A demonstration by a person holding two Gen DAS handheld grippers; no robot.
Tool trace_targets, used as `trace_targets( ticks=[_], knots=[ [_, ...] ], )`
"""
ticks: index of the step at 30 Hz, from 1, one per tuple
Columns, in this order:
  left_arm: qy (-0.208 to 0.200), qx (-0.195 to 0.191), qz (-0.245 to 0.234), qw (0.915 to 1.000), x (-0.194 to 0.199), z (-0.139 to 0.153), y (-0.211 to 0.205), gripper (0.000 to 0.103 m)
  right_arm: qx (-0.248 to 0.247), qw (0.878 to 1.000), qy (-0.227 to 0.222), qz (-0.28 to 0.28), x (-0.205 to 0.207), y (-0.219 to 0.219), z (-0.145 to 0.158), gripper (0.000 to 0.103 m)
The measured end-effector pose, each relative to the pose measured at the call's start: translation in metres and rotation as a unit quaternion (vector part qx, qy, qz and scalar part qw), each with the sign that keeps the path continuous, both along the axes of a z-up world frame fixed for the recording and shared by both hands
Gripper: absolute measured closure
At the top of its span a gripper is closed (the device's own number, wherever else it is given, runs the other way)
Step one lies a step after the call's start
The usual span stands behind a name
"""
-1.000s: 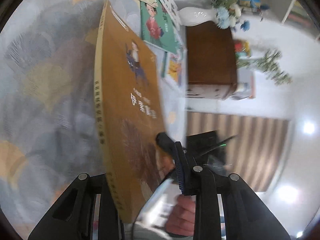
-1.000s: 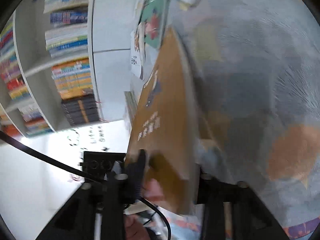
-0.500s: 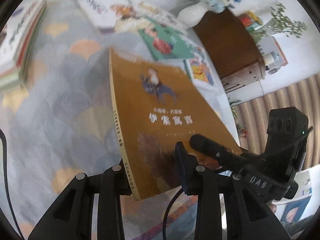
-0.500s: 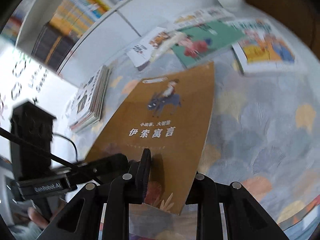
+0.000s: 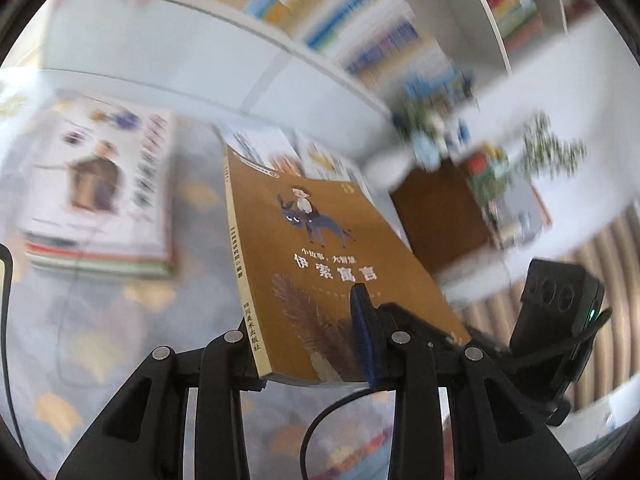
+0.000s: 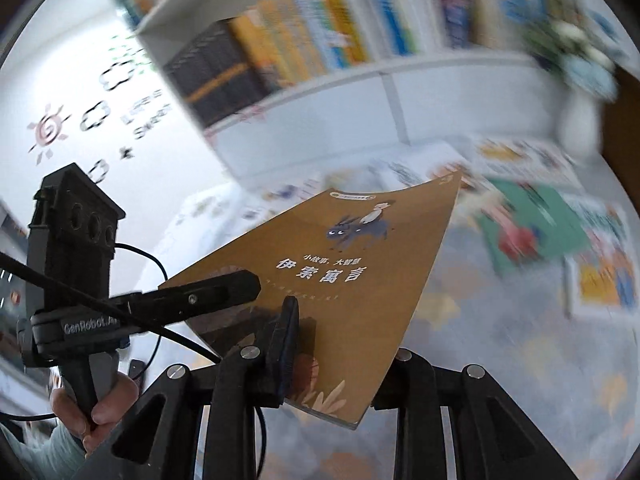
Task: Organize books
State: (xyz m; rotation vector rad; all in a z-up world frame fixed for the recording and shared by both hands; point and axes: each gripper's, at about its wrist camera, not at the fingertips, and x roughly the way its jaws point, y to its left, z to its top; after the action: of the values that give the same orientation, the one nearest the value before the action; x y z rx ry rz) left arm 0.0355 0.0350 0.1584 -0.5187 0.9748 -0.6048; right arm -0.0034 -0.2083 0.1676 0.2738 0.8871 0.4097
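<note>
Two handheld grippers share one brown book (image 5: 320, 264), which hangs in the air above a pale patterned rug (image 5: 100, 340). The left gripper (image 5: 308, 356) pinches the book's near bottom edge by the spine, one finger on the cover and the other beneath. The right gripper (image 6: 340, 360) is pressed together on the same bottom edge, closer to the open side; in the left view it reaches in from the right, and in the right view the left tool and the hand (image 6: 100, 404) holding it appear at the left. The cover, with a rider on a donkey and white Chinese lettering, faces up and tilts away from the cameras. The surroundings are streaked with blur. The step in hand looks like carrying this book toward where it belongs. A stack of books (image 5: 100, 208) lies on the rug to the left in the left view, loose picture books (image 6: 532, 224) are scattered on the rug beyond, and a white bookcase (image 6: 320, 40) full of upright books stands behind. Which spot is meant cannot be told; the stack seems the nearest candidate. The next move calls for keeping both grips firm, levelling the book over its target, lowering it square with the books below, and only then releasing.
</note>
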Motion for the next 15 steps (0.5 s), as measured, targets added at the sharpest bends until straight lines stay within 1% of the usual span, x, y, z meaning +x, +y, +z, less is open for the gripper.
trace_targets(
  ticks=[1,4,7,10,15],
  knots=[
    [-0.006,0.001,0.022,0.9997,0.008,0.001,0.018,0.074,-0.002,1.000,-0.006,0.015,0.011,0.014,0.002,0.076],
    [-0.014,0.023,0.069,0.9973,0.025,-0.001,0.053,0.074,-0.003,0.998,-0.020,0.055,0.041,0.057,0.003,0.075],
    [-0.011,0.035,0.102,0.9940,0.044,-0.011,0.083,0.074,0.001,0.996,-0.014,0.088,0.075,0.095,-0.011,0.075],
    [0.006,0.033,0.124,0.9917,0.066,-0.028,0.106,0.074,0.011,0.995,0.001,0.100,0.104,0.120,-0.027,0.075],
    [0.024,0.045,0.138,0.9891,0.095,-0.057,0.123,0.074,0.004,0.994,0.015,0.112,0.148,0.143,-0.057,0.075]
  ],
)
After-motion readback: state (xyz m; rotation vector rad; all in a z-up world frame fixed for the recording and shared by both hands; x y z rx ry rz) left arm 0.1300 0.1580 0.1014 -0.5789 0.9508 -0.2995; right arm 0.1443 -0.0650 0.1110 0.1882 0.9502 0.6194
